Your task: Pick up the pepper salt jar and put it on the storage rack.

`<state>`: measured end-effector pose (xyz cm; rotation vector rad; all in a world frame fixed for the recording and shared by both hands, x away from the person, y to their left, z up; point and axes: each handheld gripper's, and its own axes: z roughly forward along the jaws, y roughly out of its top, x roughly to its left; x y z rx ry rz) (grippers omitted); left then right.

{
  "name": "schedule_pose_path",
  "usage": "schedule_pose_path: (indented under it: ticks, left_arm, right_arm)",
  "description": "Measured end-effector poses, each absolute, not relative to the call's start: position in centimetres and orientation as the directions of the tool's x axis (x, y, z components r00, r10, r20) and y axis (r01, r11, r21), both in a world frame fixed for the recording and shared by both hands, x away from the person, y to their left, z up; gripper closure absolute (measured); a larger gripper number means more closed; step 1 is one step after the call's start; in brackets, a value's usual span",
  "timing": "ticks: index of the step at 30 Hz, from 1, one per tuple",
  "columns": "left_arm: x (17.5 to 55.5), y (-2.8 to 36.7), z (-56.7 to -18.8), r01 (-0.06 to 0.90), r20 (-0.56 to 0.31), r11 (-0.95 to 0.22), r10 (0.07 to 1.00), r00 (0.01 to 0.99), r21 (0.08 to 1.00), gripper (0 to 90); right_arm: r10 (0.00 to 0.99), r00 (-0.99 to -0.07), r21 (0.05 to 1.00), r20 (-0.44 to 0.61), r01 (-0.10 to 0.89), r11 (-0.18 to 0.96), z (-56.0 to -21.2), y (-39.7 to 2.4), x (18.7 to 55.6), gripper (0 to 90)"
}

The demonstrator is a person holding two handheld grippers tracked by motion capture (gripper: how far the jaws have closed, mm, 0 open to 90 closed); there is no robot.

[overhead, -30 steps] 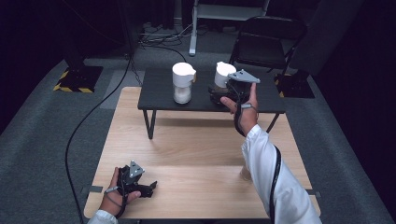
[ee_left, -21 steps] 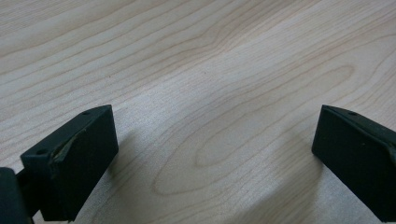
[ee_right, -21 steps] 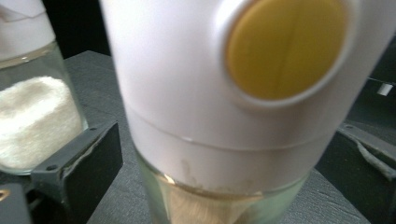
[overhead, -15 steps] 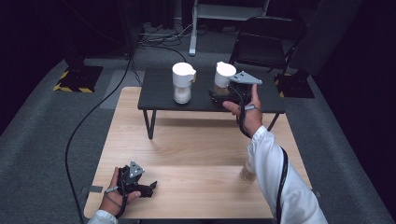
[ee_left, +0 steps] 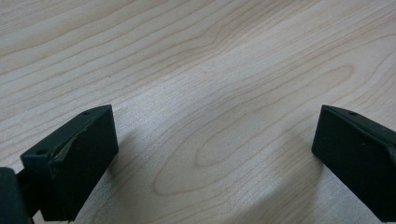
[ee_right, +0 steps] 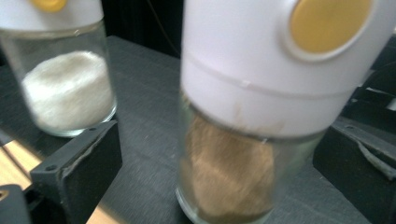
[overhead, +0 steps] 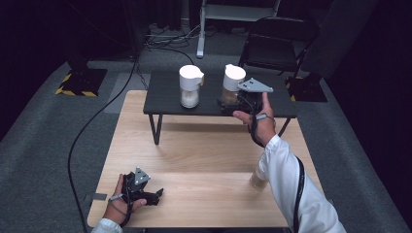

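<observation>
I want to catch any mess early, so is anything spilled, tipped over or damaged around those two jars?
Nothing stands out. The jar of brown powder and the jar of white powder both stand upright on the black table, lids on, with nothing spilled. The right tool is open around the brown one.

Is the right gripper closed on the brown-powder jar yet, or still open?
Open. In the right gripper view, the right gripper has its jaws spread on either side of the brown-powder jar, with gaps visible on both sides.

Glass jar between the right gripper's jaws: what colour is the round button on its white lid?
Yellow round button, clearest in the right gripper view.
</observation>
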<state>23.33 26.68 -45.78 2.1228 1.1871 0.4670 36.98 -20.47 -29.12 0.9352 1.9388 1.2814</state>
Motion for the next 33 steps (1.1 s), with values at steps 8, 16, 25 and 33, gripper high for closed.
schedule_pose_path:
  ticks: [8, 16, 25, 33]
  left_arm:
    - [23.3, 26.7, -45.8, 0.617, -0.006, -0.378, 0.850, 0.527, 0.690, 0.2]
    - [23.3, 26.7, -45.8, 0.617, -0.005, -0.378, 0.850, 0.526, 0.690, 0.2]
    - [23.3, 26.7, -45.8, 0.617, -0.005, -0.378, 0.850, 0.526, 0.690, 0.2]
    - [23.3, 26.7, -45.8, 0.617, -0.004, -0.378, 0.851, 0.526, 0.690, 0.2]
  right_arm:
    - [0.811, -0.566, 0.933, -0.147, 0.193, 0.303, -29.6, -20.9, 35.8, 0.7]
    - [0.797, -0.579, 0.930, -0.175, 0.169, 0.327, -29.8, -21.7, 34.7, 0.5]
    - [0.779, -0.588, 0.925, -0.216, 0.131, 0.356, -30.3, -23.1, 33.0, 0.5]
    - [0.748, -0.611, 0.916, -0.258, 0.090, 0.390, -30.6, -25.3, 31.4, 0.5]
